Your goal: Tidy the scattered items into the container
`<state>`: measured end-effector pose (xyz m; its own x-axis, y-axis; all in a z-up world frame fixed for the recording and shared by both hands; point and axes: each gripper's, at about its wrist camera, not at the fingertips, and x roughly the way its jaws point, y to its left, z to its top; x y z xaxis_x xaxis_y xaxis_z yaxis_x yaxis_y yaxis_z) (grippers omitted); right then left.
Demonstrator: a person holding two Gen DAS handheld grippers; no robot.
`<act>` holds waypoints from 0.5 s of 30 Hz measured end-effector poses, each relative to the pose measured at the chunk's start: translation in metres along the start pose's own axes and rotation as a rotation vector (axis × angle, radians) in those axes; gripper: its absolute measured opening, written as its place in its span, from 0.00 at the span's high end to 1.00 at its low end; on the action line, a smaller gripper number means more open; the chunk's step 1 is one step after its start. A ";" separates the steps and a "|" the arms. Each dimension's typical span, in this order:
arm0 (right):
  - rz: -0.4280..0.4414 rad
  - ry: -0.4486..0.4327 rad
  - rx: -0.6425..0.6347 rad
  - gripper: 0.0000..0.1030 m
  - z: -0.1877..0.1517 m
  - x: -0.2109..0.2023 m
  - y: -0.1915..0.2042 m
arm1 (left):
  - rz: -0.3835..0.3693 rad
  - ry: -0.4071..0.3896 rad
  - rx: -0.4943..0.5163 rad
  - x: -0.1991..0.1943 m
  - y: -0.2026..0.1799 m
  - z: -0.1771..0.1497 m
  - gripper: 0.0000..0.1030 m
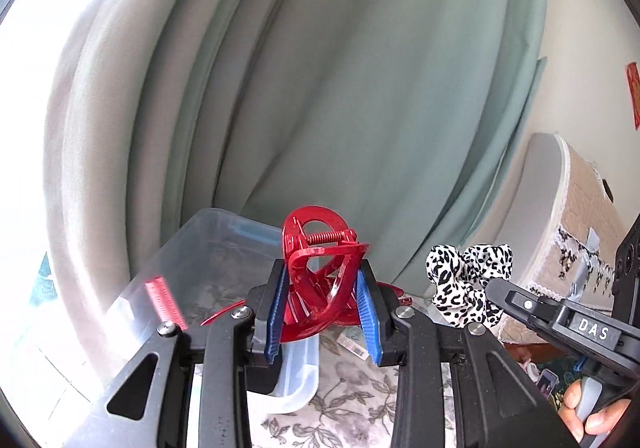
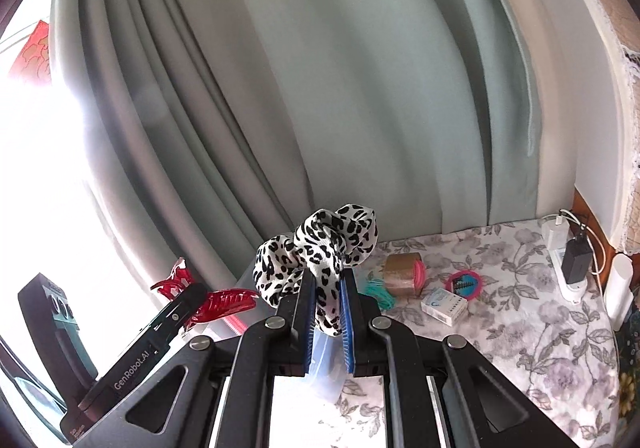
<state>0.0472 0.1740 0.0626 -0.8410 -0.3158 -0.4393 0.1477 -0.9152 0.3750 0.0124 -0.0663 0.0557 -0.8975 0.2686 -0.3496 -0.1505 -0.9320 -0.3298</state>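
My left gripper [image 1: 324, 290] is shut on a red hair claw clip [image 1: 320, 248], its blue pads pressing both sides, held in the air just above the near rim of a clear plastic container [image 1: 208, 248]. My right gripper [image 2: 326, 298] is shut on a black-and-white leopard-print scrunchie [image 2: 316, 244], also lifted. In the left wrist view the scrunchie [image 1: 468, 280] hangs to the right of the clip. In the right wrist view the red clip [image 2: 224, 302] shows at lower left in the left gripper's jaws.
On the floral cloth [image 2: 520, 328] lie a brown tape roll [image 2: 402, 272], teal cord [image 2: 380, 294], a small white box [image 2: 444, 304] and a pink round item [image 2: 462, 284]. A power strip with chargers [image 2: 572, 264] sits far right. Grey-green curtains [image 1: 340, 88] hang behind.
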 end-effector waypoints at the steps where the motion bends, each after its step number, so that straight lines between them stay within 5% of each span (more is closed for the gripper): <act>1: 0.004 0.011 -0.012 0.88 -0.002 0.005 0.005 | 0.010 -0.001 -0.010 0.000 0.006 0.000 0.67; 15: 0.029 0.132 -0.111 0.88 -0.021 0.069 0.040 | 0.046 0.034 -0.111 0.021 0.062 -0.009 0.67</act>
<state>0.0058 0.1100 0.0307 -0.7610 -0.3661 -0.5356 0.2339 -0.9249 0.2998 -0.0121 -0.1166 0.0205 -0.8874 0.2359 -0.3960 -0.0606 -0.9114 -0.4071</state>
